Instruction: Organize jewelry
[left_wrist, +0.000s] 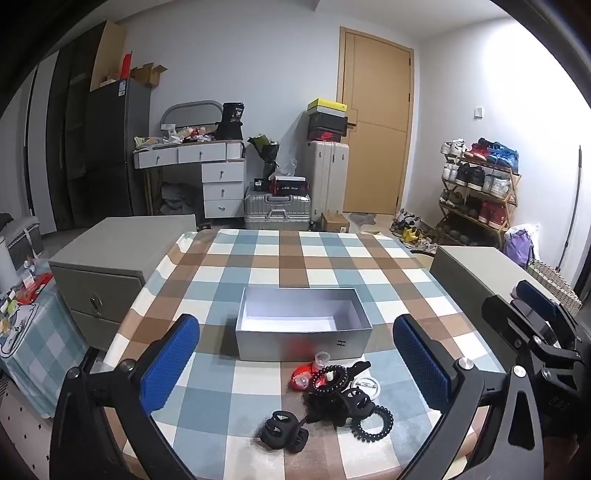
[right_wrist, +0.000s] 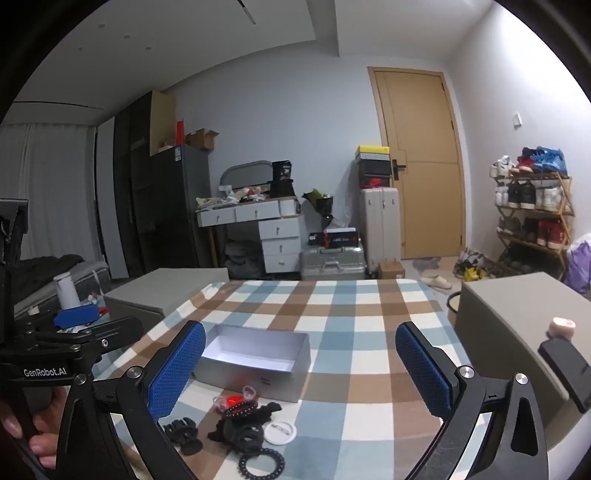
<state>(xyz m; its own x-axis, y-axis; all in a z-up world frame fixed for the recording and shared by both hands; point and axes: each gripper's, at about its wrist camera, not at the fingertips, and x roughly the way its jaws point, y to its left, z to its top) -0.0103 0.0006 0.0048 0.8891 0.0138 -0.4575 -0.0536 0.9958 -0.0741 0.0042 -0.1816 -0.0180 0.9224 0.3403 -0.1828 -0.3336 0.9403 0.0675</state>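
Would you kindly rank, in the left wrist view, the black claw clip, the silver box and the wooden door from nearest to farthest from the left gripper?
1. Black claw clip: on the checked cloth, low between the left gripper fingers.
2. Silver box: open, mid-table, just beyond the jewelry pile.
3. Wooden door: far wall, right of centre.

pale walls, a tan door (left_wrist: 376, 122), white drawers (left_wrist: 221, 184), a shoe rack (left_wrist: 476, 195).

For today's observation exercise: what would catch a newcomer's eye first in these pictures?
First, the open grey box in the middle of the checked tablecloth. Just in front of it lies a jumble of black hair clips, coiled hair ties and something red. Both blue-padded tools stand open above the table.
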